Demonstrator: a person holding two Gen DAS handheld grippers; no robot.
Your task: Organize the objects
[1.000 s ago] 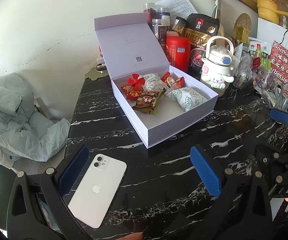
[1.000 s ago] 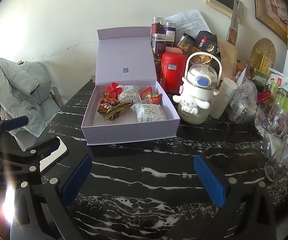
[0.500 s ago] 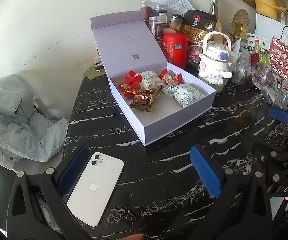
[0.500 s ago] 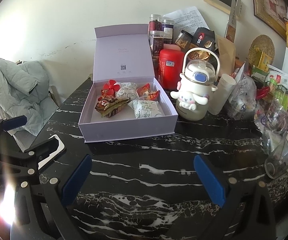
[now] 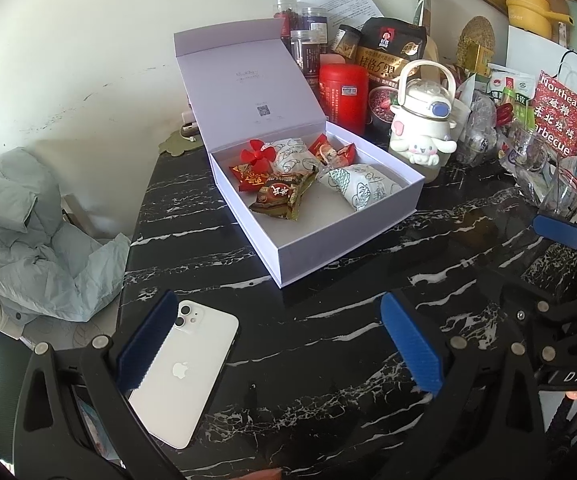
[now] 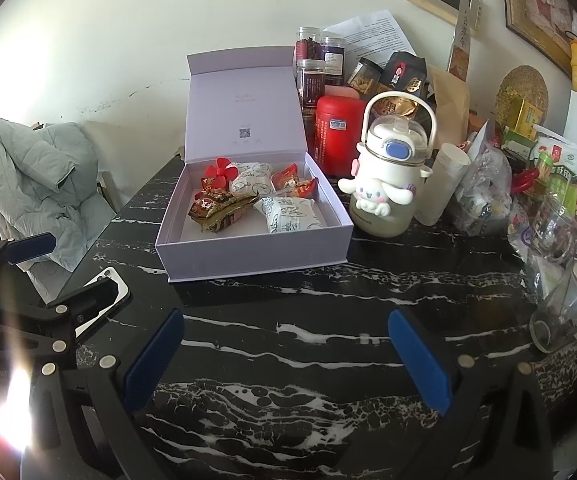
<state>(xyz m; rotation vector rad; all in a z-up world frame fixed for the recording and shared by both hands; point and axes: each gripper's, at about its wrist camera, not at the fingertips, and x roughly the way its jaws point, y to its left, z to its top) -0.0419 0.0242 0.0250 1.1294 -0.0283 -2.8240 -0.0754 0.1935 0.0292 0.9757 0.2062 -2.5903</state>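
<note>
Hovering over the black marble table (image 5: pixel 328 360), the left gripper (image 5: pixel 280 344) is spread wide and empty, its left pad above a white phone (image 5: pixel 184 372); the right gripper (image 6: pixel 284 356) gapes likewise. Beyond both, the lavender box (image 6: pixel 248 252) stands open, holding wrapped snacks (image 6: pixel 288 212).

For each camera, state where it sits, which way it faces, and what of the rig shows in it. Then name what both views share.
Left wrist: on the left gripper, low over the black marble table, facing the open lilac box; white phone by its left finger; right gripper at right.
Right wrist: on the right gripper, facing the box head-on; left gripper at left.
Shared: box, red canister, character bottle, phone, grey jacket.
</note>
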